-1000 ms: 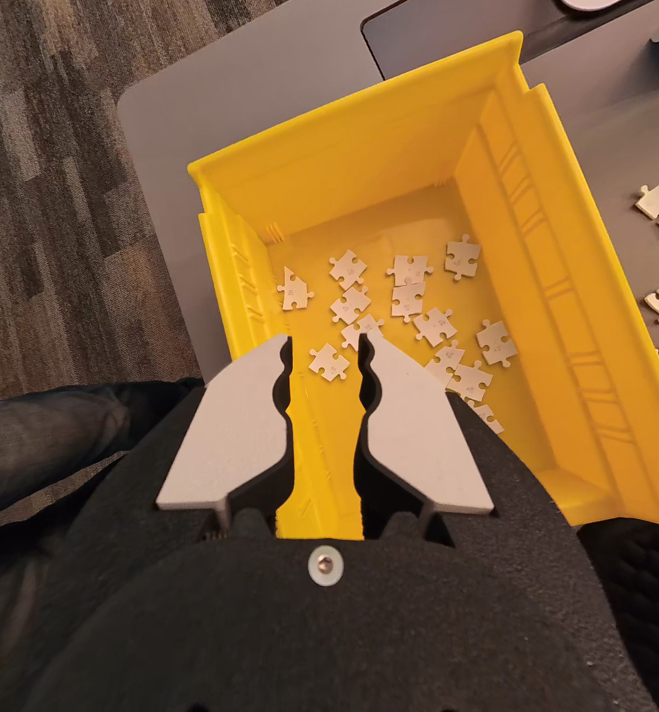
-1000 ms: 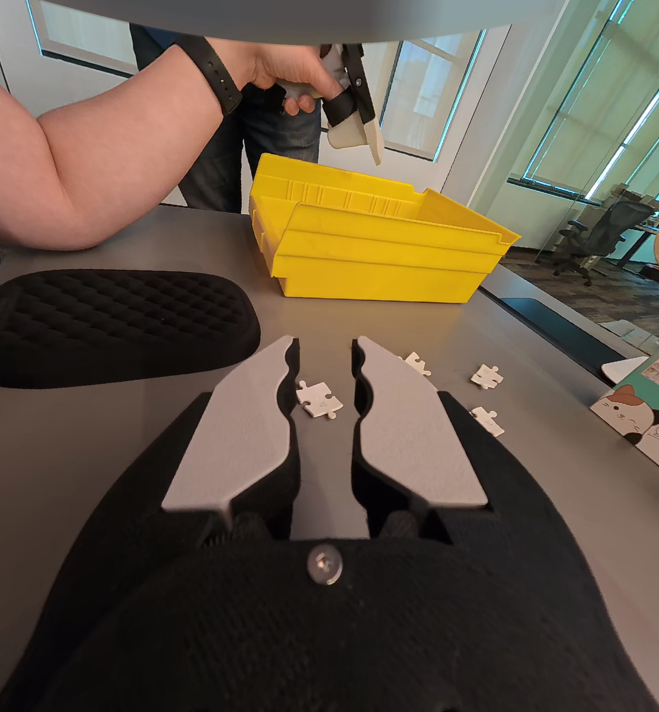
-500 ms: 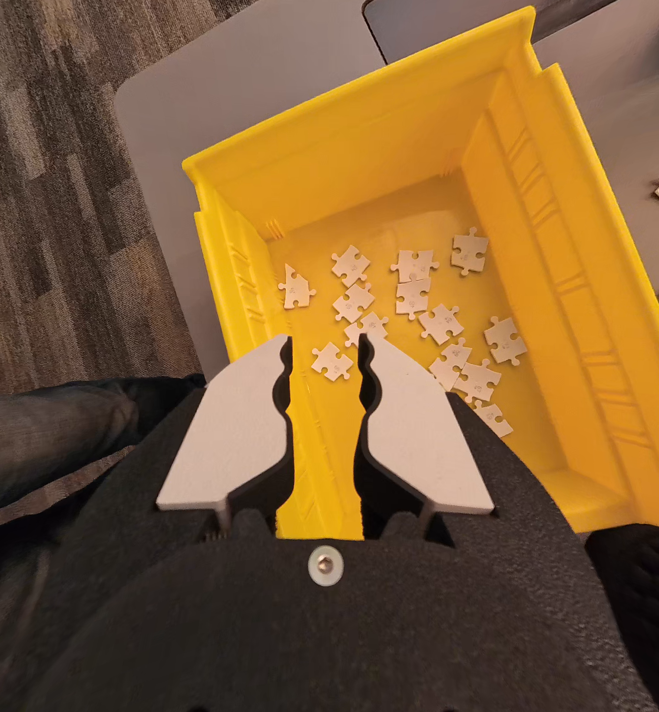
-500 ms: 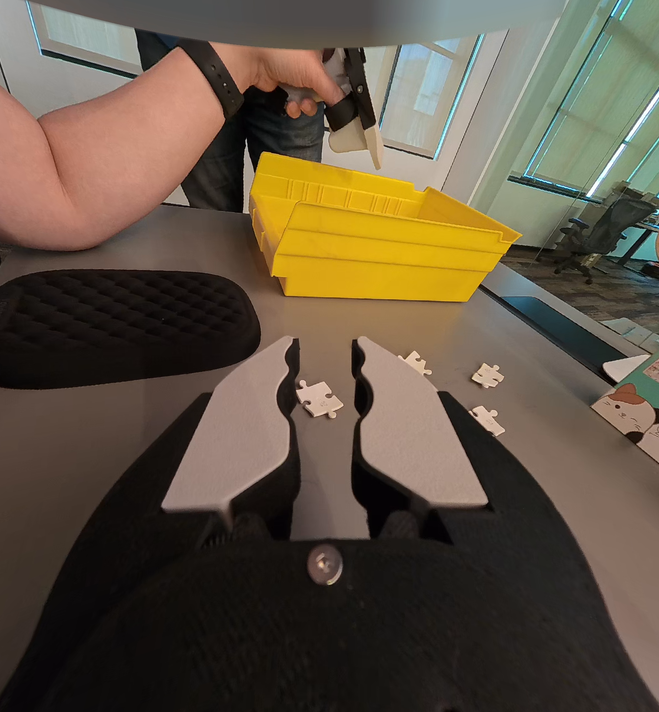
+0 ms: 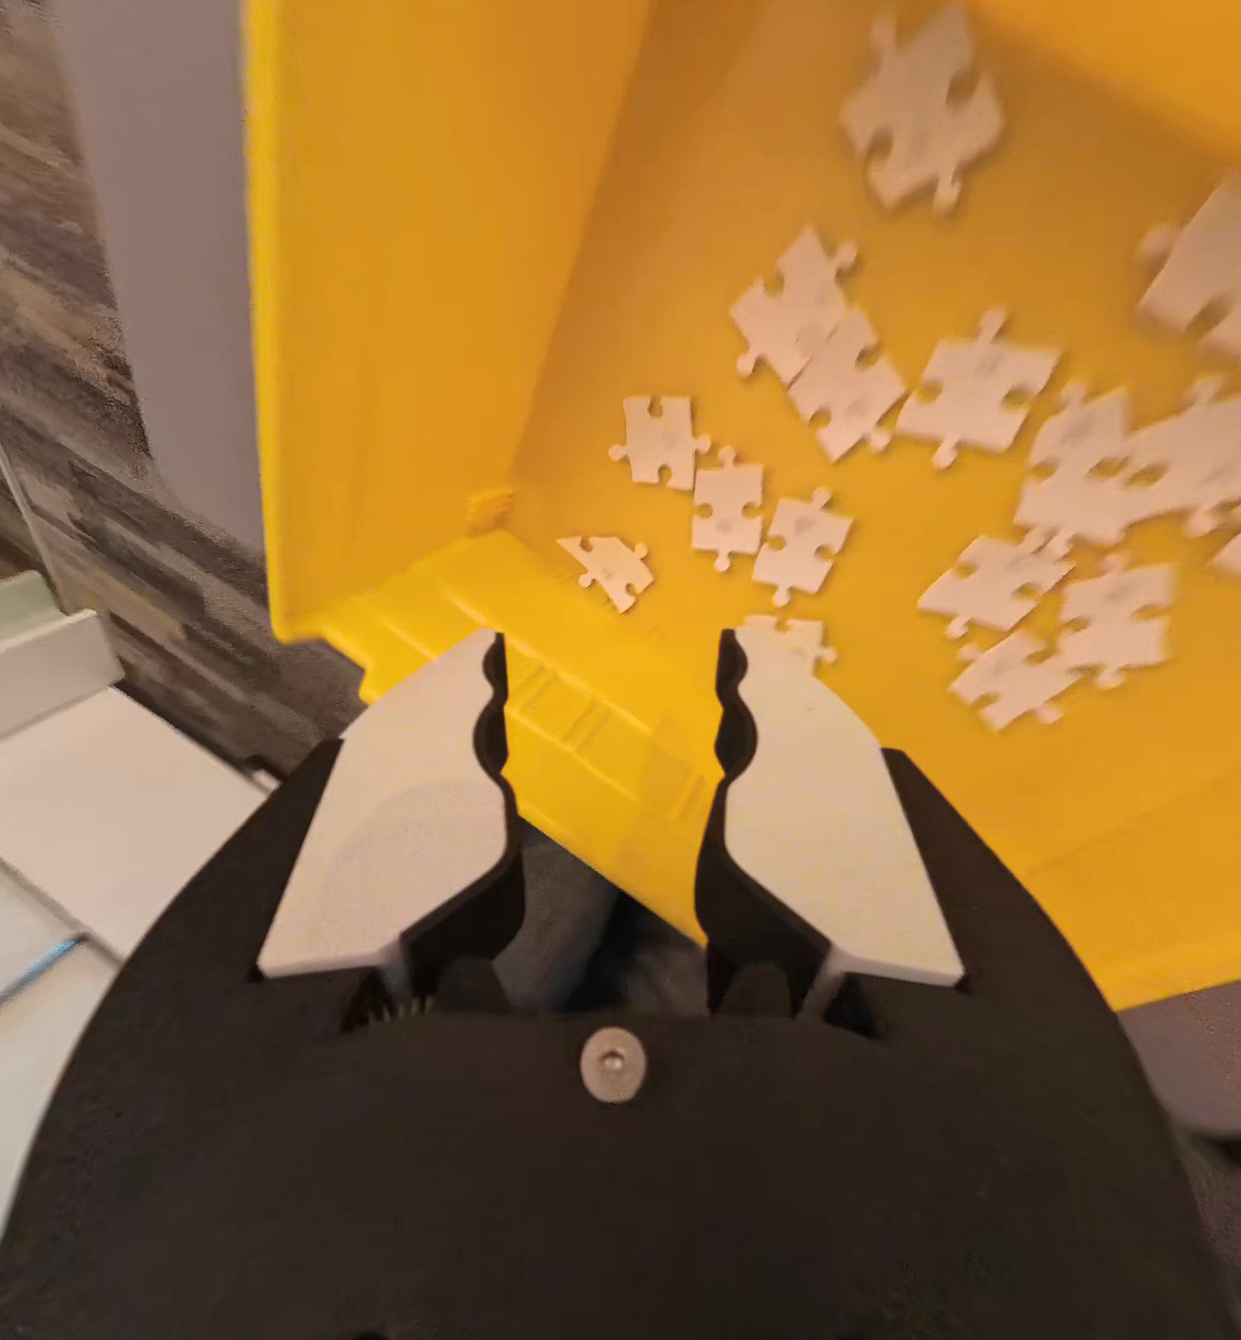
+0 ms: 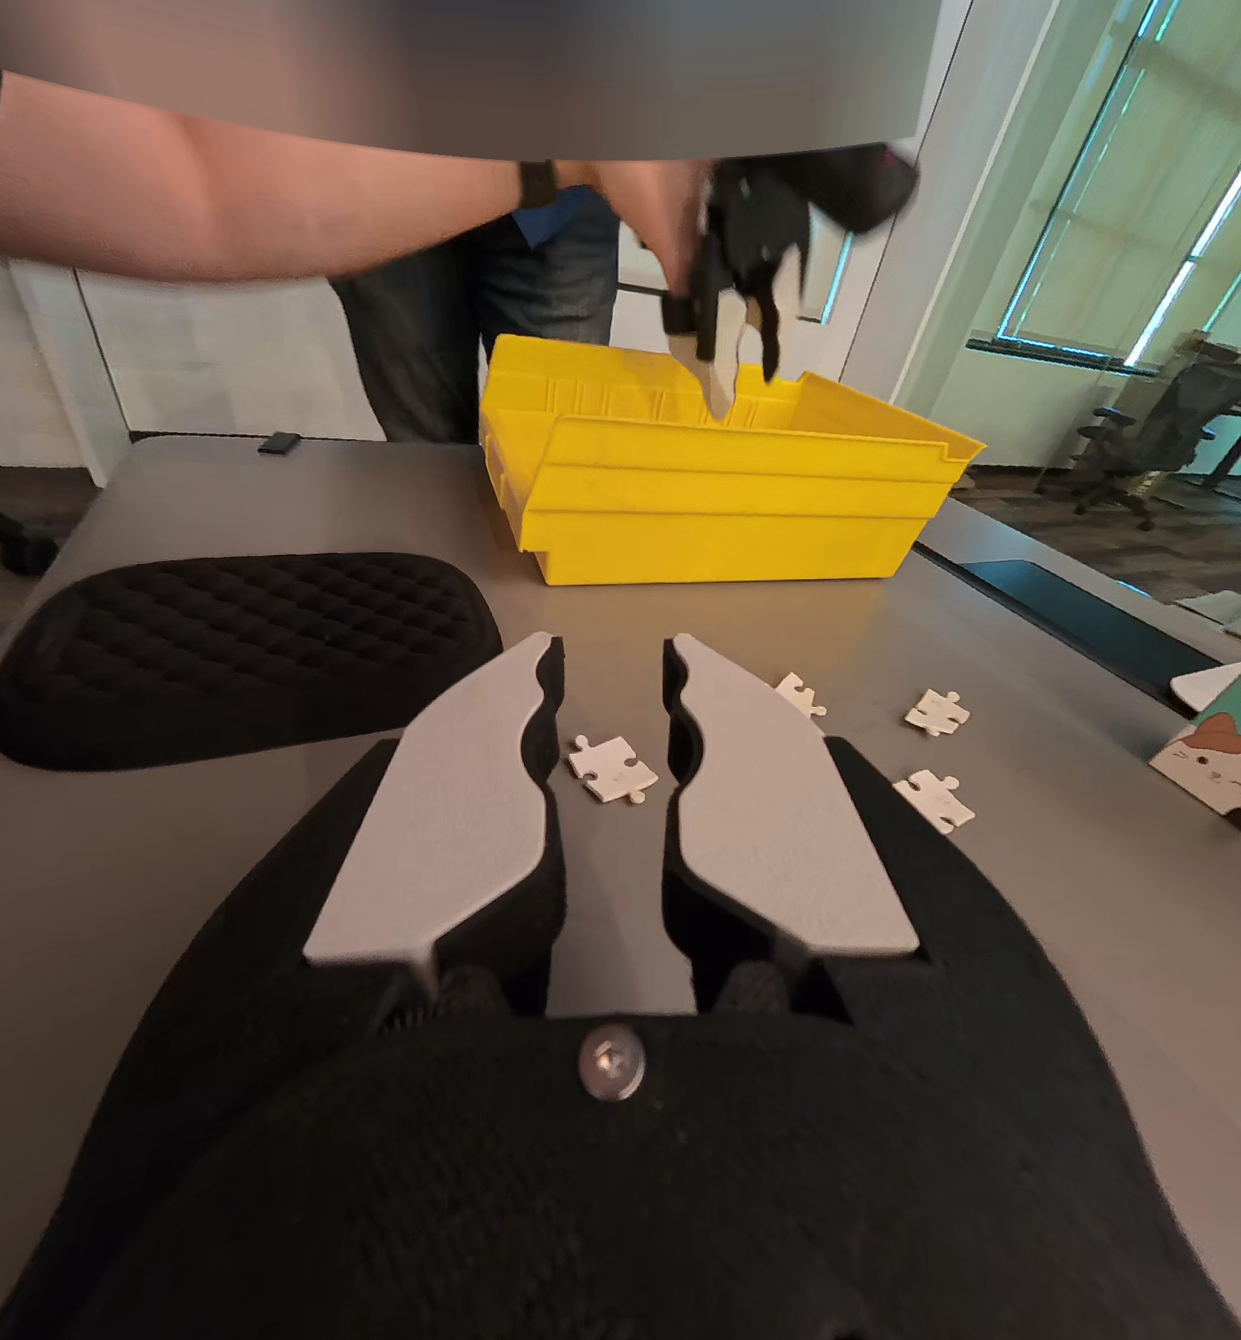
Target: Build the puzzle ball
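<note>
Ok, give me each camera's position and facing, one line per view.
Left wrist view: on the left gripper, looking down into the yellow bin at loose puzzle pieces; its own open fingers show.
Right wrist view: on the right gripper, low over the table, facing the bin; own fingers and the person's arm show.
Shared: bin, left gripper.

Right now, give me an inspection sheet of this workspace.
Surface: grey table, flat.
Job's things: yellow bin holding many loose pale pieces, undersides up; four more pieces lie on the table. No ball seen.
Clutter: black pad; picture box at the table's right edge.
Grippers: left gripper open, empty, pointing down into the bin; right gripper open, empty, low over one table piece.
Cables: nothing seen.
Surroundings: a person standing behind the bin; windows, office chair, carpet floor.
</note>
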A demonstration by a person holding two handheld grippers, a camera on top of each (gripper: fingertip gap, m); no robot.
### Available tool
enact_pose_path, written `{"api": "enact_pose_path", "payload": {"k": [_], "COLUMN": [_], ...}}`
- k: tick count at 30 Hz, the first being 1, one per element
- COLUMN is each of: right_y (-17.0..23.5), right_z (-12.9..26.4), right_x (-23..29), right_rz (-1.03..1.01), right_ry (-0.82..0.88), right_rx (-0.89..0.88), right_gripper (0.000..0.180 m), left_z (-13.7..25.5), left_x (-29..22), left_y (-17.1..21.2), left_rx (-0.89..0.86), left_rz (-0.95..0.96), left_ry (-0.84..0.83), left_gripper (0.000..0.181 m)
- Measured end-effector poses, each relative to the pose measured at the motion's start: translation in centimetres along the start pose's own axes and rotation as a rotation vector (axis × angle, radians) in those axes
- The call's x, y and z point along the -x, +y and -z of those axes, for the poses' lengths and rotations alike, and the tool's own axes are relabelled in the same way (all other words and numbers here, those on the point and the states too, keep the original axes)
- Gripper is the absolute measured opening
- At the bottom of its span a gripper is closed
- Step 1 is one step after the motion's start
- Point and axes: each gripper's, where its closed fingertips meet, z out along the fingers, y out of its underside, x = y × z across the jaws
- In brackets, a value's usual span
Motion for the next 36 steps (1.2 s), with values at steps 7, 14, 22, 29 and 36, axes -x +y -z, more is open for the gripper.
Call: {"api": "enact_pose_path", "payload": {"k": [7,14,22,29,36], "right_y": [0.0,-0.2,-0.1,0.0,0.1], "right_z": [0.0,0.0,-0.1,-0.1,0.0], "right_x": [0.4,0.8,1.2,1.6,1.9], "right_rz": [0.021,0.001,0.016,0.016,0.021], "right_ry": [-0.018,-0.042,-0.063,-0.089,-0.106], "right_rx": [0.004,-0.009,0.004,0.011,0.022], "right_gripper": [0.027,0.027,0.028,0.029,0.029], "left_z": [-4.9,-6.5,-8.2,-8.7,-8.8], "left_x": [0.8,0.4,0.6,0.3,0.2], "left_y": [1.6,1.5,1.9,2.6,2.8], "left_rx": [0.180,0.186,0.277,0.356,0.396], "left_rz": [-0.268,-0.501,-0.590,-0.595,-0.640], "left_ry": [0.061,0.071,0.120,0.224,0.246], "left_gripper": [0.064,0.062,0.059,0.055,0.060]}}
